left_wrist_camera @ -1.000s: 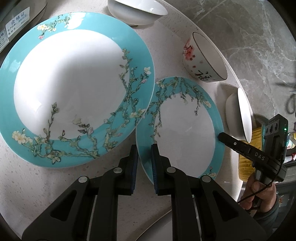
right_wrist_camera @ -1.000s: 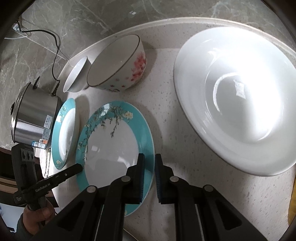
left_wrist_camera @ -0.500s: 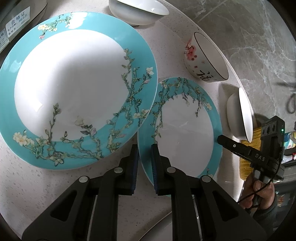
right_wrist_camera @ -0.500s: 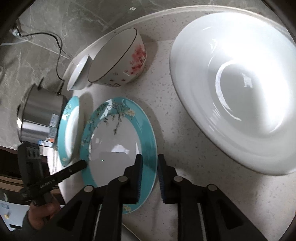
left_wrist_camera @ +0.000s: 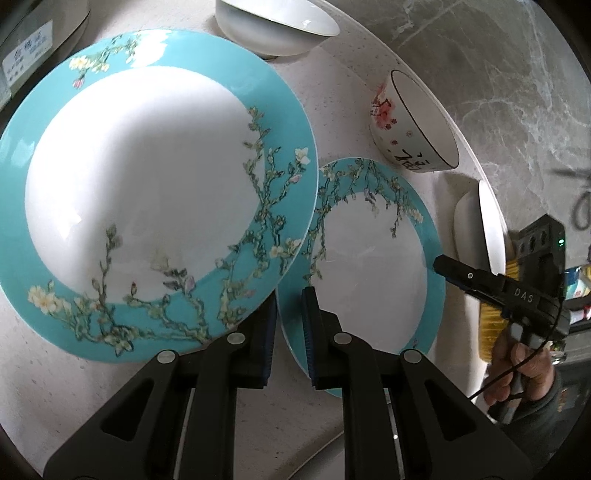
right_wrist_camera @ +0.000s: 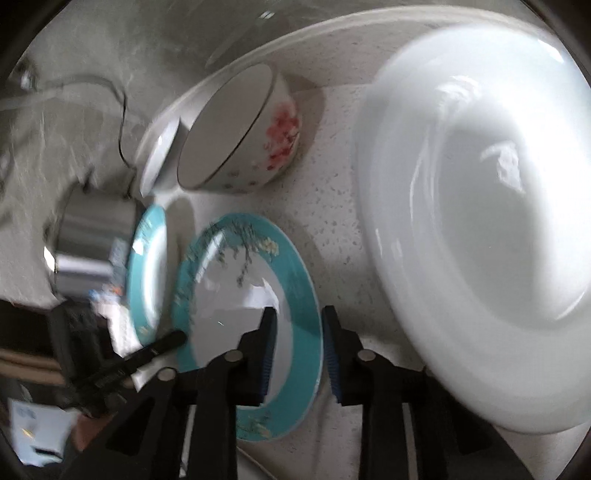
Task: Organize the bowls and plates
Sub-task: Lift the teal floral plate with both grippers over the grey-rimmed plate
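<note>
A small turquoise floral plate [left_wrist_camera: 369,273] [right_wrist_camera: 236,295] lies on the speckled table beside a large matching plate [left_wrist_camera: 140,177] [right_wrist_camera: 147,273]. My left gripper [left_wrist_camera: 290,325] is shut on the small plate's left rim, close to the large plate's edge. My right gripper [right_wrist_camera: 298,332] straddles the same plate's right rim; its jaws are closing, and the pads stand clear of the rim. In the left wrist view the right gripper [left_wrist_camera: 441,264] reaches in over that rim. The right wrist view is blurred.
A pink-flowered bowl [left_wrist_camera: 406,133] [right_wrist_camera: 258,140] and a small white bowl [left_wrist_camera: 273,26] [right_wrist_camera: 159,155] stand near the table's curved far edge. A large white bowl [right_wrist_camera: 480,221] fills the right side. A steel pot [right_wrist_camera: 92,229] stands behind the large plate. A hand [left_wrist_camera: 524,376] holds the right gripper.
The right gripper's jaws stand wider apart than a second ago and now straddle the small plate's rim. Its view has tipped and blurred. The left gripper has kept its place.
</note>
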A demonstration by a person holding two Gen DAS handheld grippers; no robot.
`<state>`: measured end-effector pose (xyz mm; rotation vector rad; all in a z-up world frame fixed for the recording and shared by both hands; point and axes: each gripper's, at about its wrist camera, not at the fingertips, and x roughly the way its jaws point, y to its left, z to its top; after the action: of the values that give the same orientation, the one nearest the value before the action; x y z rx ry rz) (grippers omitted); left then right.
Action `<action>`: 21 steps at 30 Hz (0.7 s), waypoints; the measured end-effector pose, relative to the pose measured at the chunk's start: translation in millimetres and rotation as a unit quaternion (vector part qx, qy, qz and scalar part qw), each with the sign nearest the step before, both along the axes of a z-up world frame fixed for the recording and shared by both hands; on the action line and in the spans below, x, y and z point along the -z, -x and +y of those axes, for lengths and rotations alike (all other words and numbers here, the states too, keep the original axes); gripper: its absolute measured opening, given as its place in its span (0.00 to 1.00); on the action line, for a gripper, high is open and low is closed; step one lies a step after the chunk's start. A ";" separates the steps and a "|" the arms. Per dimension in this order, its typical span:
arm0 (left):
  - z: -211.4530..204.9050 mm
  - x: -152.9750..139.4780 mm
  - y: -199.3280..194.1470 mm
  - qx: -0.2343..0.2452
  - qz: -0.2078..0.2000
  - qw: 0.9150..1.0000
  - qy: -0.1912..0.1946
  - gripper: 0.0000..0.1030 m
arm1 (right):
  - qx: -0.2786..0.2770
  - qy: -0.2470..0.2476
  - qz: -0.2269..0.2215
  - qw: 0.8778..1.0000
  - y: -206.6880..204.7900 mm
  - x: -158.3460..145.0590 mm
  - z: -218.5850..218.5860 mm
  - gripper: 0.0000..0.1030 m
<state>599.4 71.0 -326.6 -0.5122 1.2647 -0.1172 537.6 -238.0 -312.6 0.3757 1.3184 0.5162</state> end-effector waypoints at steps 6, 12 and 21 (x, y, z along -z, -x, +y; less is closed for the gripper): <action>-1.6 -1.0 -2.4 0.004 -0.004 1.000 -0.009 0.12 | 0.001 0.048 -0.018 0.999 2.4 -4.8 7.1 0.14; -5.2 -2.6 1.9 0.001 -0.012 1.000 -0.009 0.11 | 0.004 0.049 -0.025 0.998 10.6 -6.7 2.9 0.14; -15.1 -12.0 5.2 0.013 -0.026 1.000 -0.010 0.11 | 0.009 0.049 -0.044 0.998 20.2 -17.2 -3.8 0.13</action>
<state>594.1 55.9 -314.6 -0.4733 1.2203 -0.1388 517.4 -241.8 -295.4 0.2806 1.2499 0.4471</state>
